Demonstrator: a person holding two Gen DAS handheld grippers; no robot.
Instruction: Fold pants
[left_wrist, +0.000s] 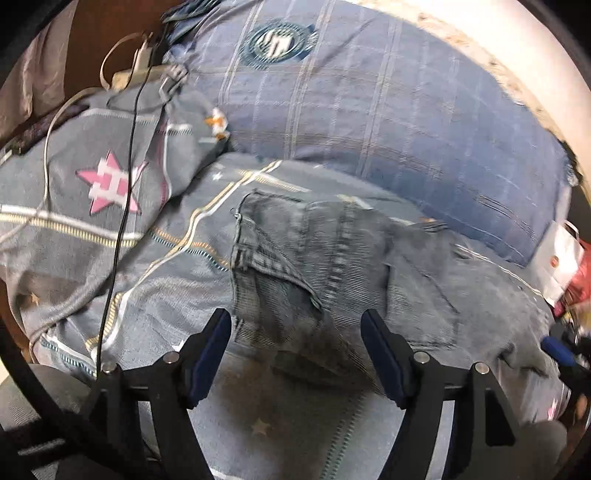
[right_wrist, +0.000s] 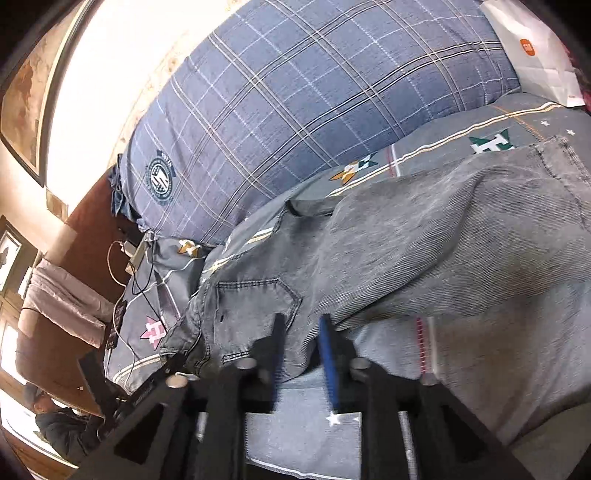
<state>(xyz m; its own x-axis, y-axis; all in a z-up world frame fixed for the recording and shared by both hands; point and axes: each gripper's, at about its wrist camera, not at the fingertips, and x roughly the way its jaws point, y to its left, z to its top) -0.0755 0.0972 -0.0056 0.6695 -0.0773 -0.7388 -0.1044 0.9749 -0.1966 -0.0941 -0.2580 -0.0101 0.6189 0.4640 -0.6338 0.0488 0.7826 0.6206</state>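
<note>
Grey washed-denim pants (left_wrist: 332, 266) lie on bed; your left hand-held gripper (left_wrist: 295, 354) gapes empty, right hand-held gripper (right_wrist: 301, 350) nearly closed at pants' near edge, grip unclear. Shallow pinch could slip, spoiling fold.

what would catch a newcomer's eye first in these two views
The grey jeans spread across the star-patterned bedsheet dominate both views. In the left wrist view the left gripper hangs wide open above the waist end; in the right wrist view the right gripper is narrowly parted at the fabric's near edge. Behind the jeans lies a big blue plaid pillow with a round emblem.
</note>
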